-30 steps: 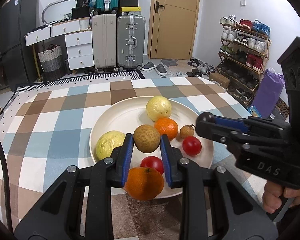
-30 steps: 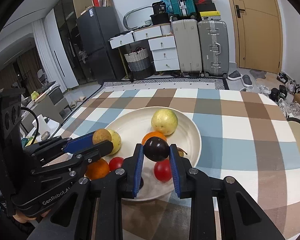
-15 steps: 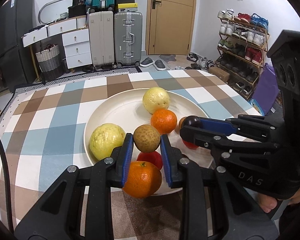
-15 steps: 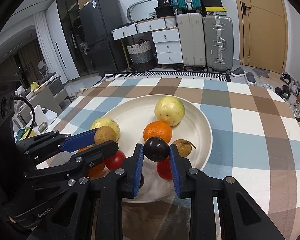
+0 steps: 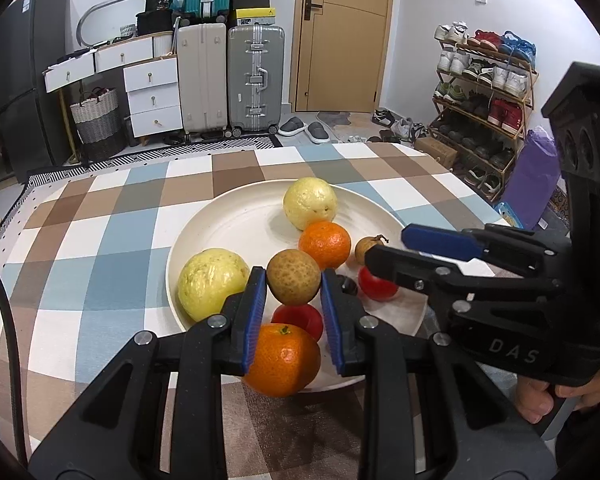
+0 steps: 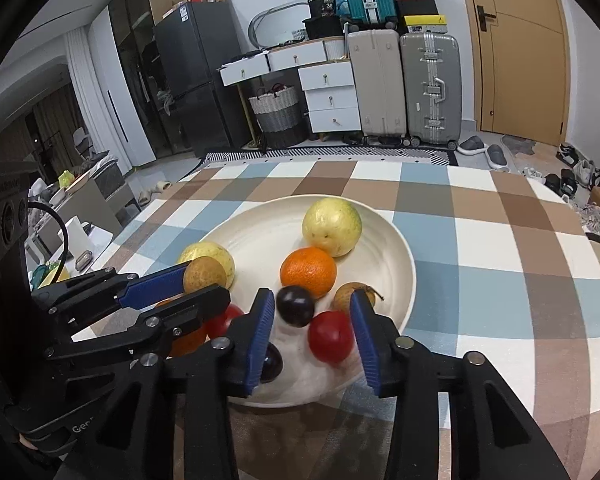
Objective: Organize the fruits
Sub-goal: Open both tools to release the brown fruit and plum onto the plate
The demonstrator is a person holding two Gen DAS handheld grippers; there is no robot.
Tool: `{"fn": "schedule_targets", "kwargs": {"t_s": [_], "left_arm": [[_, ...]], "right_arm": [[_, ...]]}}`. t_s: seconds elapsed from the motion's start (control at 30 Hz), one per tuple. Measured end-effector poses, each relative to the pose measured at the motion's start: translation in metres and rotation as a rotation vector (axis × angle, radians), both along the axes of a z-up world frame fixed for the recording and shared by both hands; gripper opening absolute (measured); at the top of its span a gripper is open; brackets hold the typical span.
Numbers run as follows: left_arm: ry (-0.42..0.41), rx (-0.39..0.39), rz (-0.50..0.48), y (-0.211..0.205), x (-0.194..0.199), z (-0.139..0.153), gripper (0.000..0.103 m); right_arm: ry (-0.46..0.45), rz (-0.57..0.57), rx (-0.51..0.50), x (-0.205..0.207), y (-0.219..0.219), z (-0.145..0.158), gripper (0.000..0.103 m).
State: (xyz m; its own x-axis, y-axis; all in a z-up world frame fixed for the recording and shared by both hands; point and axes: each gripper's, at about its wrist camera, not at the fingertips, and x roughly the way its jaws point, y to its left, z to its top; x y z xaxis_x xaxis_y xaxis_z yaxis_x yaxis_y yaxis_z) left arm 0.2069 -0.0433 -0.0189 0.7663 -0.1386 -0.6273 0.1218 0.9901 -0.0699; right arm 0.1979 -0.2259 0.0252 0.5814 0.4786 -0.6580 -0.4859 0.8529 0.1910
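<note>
A cream plate [image 5: 236,232] on the checked tablecloth holds two yellow-green fruits, two oranges, two red tomatoes and a small brown fruit. My left gripper [image 5: 293,280] is shut on a round brown speckled fruit [image 5: 294,276] above the plate's near side. It shows at the left of the right wrist view as the left gripper [image 6: 204,282]. My right gripper [image 6: 312,308] has its jaws opening over the plate's near rim. A dark plum [image 6: 295,306] sits between them beside the left pad, clear of the right pad. A second dark plum [image 6: 270,362] lies under the left finger.
An orange [image 5: 282,360] and a tomato [image 5: 298,318] lie just under my left gripper. The right gripper [image 5: 388,246] crosses the plate's right side, with a person's hand [image 5: 540,400] on its handle. The table edge [image 6: 500,420] runs close on the near right.
The right jaws have spread apart, and the dark plum they pinched now sits loose and lower between them. The left gripper still clamps the brown fruit.
</note>
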Motion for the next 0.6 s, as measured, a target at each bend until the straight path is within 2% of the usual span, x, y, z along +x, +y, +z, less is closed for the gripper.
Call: {"fn": "schedule_targets", "kwargs": {"t_s": [0.2, 0.27, 0.33, 0.43, 0.5, 0.53, 0.57, 0.6], "left_arm": [[-0.019, 0.002, 0.004, 0.001, -0.003, 0.004, 0.025], [-0.018, 0.000, 0.007, 0.002, -0.004, 0.006, 0.027], [-0.017, -0.010, 0.007, 0.004, -0.008, 0.007, 0.035], [-0.026, -0.015, 0.024, 0.007, -0.018, 0.010, 0.053], [-0.041, -0.019, 0.037, 0.011, -0.025, 0.013, 0.070], [-0.048, -0.022, 0.043, 0.013, -0.028, 0.015, 0.075], [-0.055, -0.025, 0.056, 0.015, -0.032, 0.016, 0.085], [-0.062, -0.031, 0.062, 0.017, -0.037, 0.018, 0.091]], "right_arm": [[-0.016, -0.025, -0.020, -0.003, -0.006, 0.003, 0.050], [-0.014, -0.031, -0.014, -0.004, -0.010, 0.003, 0.064], [-0.022, -0.051, -0.003, -0.008, -0.016, 0.004, 0.075], [-0.034, -0.070, 0.005, -0.012, -0.021, 0.007, 0.087], [-0.044, -0.079, 0.015, -0.016, -0.027, 0.009, 0.092], [-0.046, -0.081, 0.022, -0.019, -0.030, 0.009, 0.097], [-0.050, -0.082, 0.030, -0.022, -0.033, 0.010, 0.101], [-0.059, -0.078, 0.046, -0.025, -0.036, 0.011, 0.102]]}}
